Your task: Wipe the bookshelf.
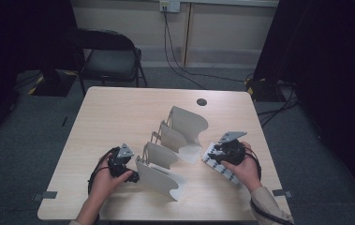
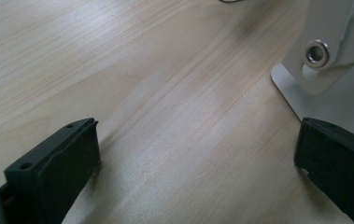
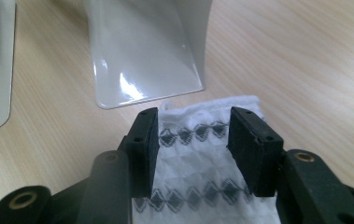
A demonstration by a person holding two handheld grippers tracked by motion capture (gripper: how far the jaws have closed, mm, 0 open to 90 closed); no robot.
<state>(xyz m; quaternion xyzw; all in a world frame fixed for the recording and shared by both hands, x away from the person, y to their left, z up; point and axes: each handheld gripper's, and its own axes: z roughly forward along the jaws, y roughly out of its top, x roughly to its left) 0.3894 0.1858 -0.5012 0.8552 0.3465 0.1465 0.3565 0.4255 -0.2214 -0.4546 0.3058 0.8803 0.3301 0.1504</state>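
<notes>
The right hand-held gripper [image 3: 193,149] stood half-open over a patterned cloth [image 3: 202,163] on the worktop [image 1: 119,112]; the left hand-held gripper [image 2: 198,163] gaped wide beside a white rack [image 1: 166,173].

each hand-held gripper is black: the left hand-held gripper [image 1: 129,176] and right hand-held gripper [image 1: 216,154] carry grey three-cornered top plates and trailing black cables. blocky jaws show small screw holes, brass-coloured pivots. a beige sleeve [image 1: 266,204] covers the right forearm.
</notes>
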